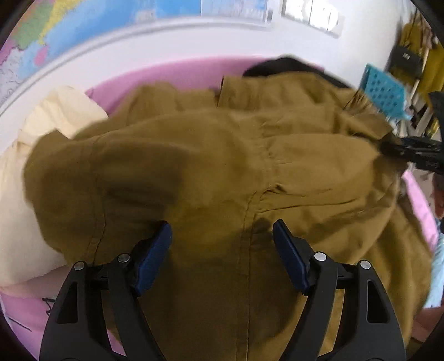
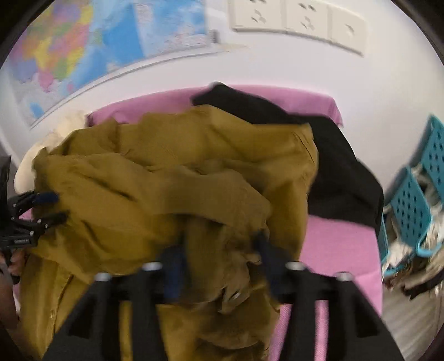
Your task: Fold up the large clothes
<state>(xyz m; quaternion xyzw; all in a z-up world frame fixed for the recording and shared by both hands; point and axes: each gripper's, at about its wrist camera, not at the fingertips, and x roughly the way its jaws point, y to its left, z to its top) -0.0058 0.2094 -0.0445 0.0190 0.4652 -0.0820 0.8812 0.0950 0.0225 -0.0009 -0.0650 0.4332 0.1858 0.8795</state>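
A large mustard-brown shirt lies crumpled on a pink-covered table. My left gripper is open just above the shirt, its blue pads spread either side of a seam, holding nothing. In the left wrist view my right gripper reaches in from the right at the shirt's edge. In the right wrist view my right gripper is blurred; its jaws are spread with bunched shirt fabric between them. The left gripper shows at the left there.
A cream garment lies at the table's left, and a black garment at the back right. Teal perforated baskets with clutter stand right of the table. A map and wall sockets hang behind.
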